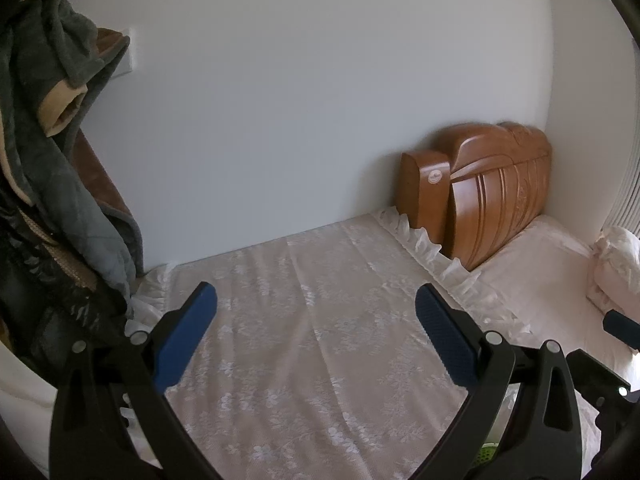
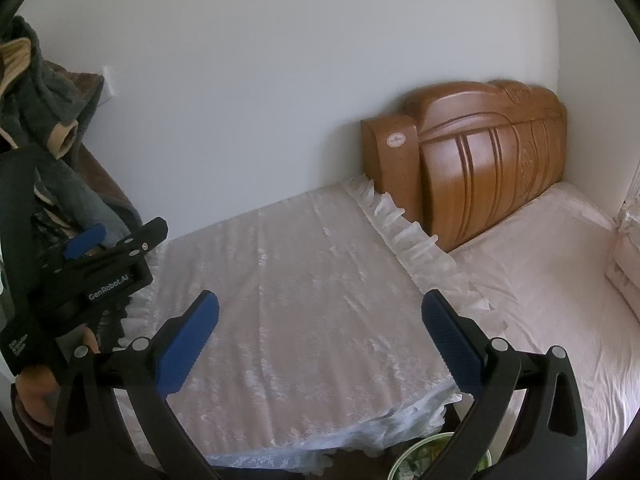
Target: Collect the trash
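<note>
My left gripper [image 1: 316, 304] is open and empty above a surface covered with a white lace cloth [image 1: 304, 344]. My right gripper [image 2: 320, 312] is open and empty above the same cloth [image 2: 304, 304]. The left gripper's body also shows in the right wrist view [image 2: 100, 264], held by a hand at the left. A green-rimmed bin [image 2: 436, 458] with crumpled contents sits below the cloth's front edge, between my right fingers; a green sliver of it shows in the left wrist view [image 1: 486, 454]. No loose trash shows on the cloth.
A carved wooden headboard [image 2: 480, 160] stands against the white wall. A bed with a pale pink sheet [image 2: 552, 280] lies at the right, with a folded pink quilt [image 1: 616, 264]. Dark clothes [image 1: 60, 160] hang at the left.
</note>
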`<state>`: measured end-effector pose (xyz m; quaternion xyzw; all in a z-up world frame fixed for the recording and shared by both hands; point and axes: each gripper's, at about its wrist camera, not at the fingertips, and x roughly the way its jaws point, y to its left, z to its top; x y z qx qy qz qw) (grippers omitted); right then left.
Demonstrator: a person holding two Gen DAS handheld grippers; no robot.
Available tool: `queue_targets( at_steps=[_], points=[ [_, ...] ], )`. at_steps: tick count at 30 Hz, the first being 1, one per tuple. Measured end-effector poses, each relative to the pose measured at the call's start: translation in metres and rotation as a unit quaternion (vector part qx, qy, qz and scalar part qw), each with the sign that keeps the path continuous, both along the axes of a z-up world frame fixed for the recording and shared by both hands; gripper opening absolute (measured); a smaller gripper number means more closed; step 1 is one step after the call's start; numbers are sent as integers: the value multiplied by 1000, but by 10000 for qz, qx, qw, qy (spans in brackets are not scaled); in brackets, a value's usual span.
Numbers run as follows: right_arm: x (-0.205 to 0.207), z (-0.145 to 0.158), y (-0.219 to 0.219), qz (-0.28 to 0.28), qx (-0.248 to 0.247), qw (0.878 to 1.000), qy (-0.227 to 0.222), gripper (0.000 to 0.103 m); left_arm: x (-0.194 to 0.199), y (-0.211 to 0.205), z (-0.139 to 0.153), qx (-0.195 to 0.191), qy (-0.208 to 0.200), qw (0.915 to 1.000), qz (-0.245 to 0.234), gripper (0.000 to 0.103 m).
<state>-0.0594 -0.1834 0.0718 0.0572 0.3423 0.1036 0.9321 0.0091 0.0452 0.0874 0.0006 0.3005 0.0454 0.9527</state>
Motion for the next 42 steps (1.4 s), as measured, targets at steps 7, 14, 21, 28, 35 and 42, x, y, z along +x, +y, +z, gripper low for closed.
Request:
queue_targets(
  at_steps=[7,14,21,28,35,42],
  points=[
    [1,-2,-3,-21,10,10000,12,101,2,0,0,29,7,10000,-25,95],
    [1,-2,-5,-24,11,10000,17,101,2,0,0,28,1,10000,-28,95],
    [2,-4,-5,-44,-24,10000,53,101,4,1,-1,-2,-5,10000,-37,95],
    [2,-6,-5,-42,-41,10000,78,101,6,-3,-2,-7,11,9999,-145,95],
    [2,-7,-5,-39,-36,10000,71,101,9,-2,-3,-84,101,9998,-172,95],
    [2,-7,-4,-40,-43,9999,83,101,8,-2,-4,-63,103,9998,-184,95]
  ],
)
